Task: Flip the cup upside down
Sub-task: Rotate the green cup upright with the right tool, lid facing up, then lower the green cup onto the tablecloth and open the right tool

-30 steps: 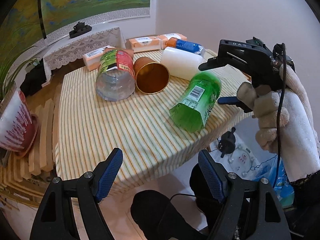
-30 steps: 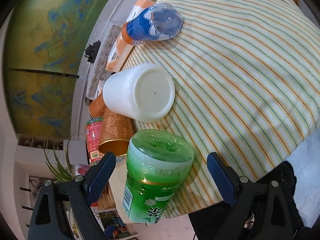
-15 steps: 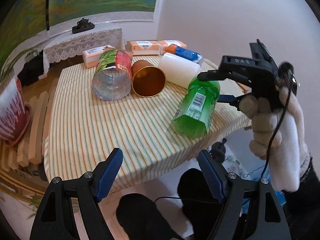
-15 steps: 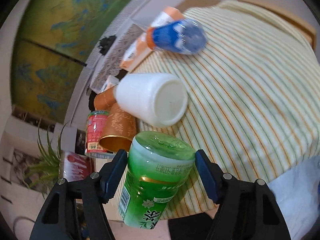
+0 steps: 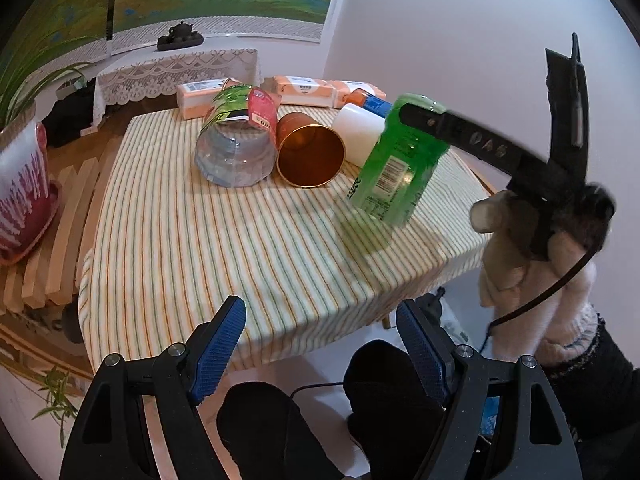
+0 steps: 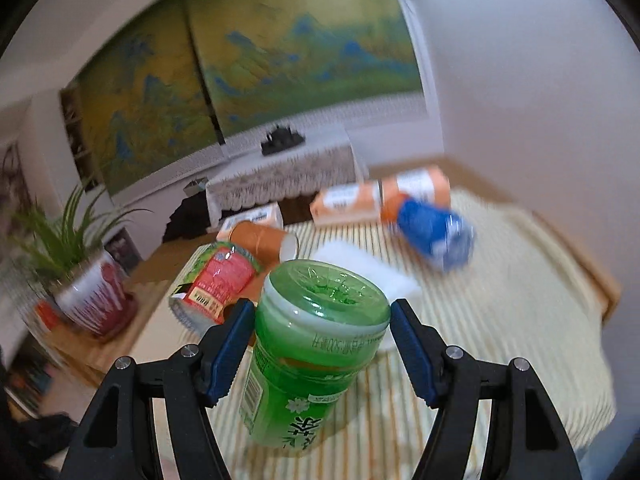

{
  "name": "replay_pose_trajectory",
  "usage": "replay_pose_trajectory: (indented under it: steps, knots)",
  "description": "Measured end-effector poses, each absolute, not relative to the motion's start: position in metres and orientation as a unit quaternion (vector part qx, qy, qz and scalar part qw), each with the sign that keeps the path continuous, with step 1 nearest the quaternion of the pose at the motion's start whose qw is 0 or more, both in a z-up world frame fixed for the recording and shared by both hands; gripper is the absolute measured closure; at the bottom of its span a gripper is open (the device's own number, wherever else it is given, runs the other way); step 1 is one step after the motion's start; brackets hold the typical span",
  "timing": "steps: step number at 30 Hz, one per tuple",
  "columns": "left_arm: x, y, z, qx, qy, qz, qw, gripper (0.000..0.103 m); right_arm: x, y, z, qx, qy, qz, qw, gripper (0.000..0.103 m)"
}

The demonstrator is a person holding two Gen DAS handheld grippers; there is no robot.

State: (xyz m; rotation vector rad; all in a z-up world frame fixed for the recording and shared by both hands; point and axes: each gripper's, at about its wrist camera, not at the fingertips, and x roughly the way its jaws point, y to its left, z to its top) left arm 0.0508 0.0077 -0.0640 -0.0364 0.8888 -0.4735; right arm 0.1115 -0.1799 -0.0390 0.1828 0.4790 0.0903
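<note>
A green plastic cup (image 5: 398, 164) cut from a bottle is held in my right gripper (image 6: 320, 344), which is shut on it near its closed end. The cup (image 6: 310, 356) hangs tilted above the striped tablecloth (image 5: 224, 248), closed end up and open end toward the cloth, off the surface. In the left wrist view my right gripper (image 5: 424, 120) reaches in from the right. My left gripper (image 5: 320, 344) is open and empty, below the table's near edge.
On the table lie a clear cup with a red label (image 5: 240, 140), a copper cup (image 5: 310, 154), a white cup (image 5: 358, 132), a blue and orange bottle (image 6: 434, 234) and orange packs (image 5: 302, 90). A potted plant (image 5: 24, 184) stands left.
My right gripper closed on the green cup, lifted it off the cloth and rotated it from lying on its side toward closed end up. My left gripper pulled back a little.
</note>
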Motion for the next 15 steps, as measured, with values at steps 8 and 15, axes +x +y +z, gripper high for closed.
replay_pose_trajectory:
  steps: [8,15]
  knots:
    - [0.054,0.013,-0.064,-0.027,0.423,-0.216,0.880,0.022,0.097,-0.144,-0.055,-0.042,0.170,0.043,0.984,0.037]
    - [0.054,0.018,-0.061,-0.030,0.416,-0.208,0.885,0.022,0.082,-0.130,-0.059,-0.072,0.147,0.061,0.985,0.037]
